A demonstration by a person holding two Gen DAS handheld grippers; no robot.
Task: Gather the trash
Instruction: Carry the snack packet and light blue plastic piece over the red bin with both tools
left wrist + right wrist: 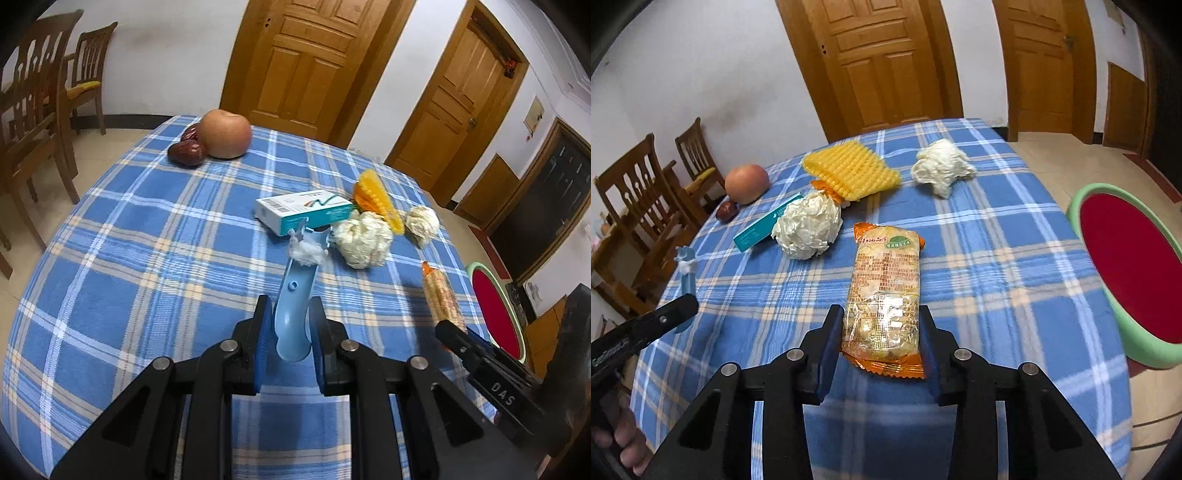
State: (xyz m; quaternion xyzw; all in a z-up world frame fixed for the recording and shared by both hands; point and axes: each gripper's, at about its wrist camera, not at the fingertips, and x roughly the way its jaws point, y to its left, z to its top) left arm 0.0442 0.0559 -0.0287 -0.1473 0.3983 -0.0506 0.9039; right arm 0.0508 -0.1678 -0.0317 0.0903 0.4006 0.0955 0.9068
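We've got 2 matte black grippers, left gripper [290,345] and right gripper [879,356], each with dark blue pads [261,352], round silver pivot screws [229,346], triangular cutouts and white lettering on the side.

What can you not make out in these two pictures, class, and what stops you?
- Bin: its inside is cut off by the right edge in both views.
- Teal box: partly hidden behind a paper ball in the right wrist view.
- Snack packet: print too small to read.
- Dates: count hidden behind the apple.
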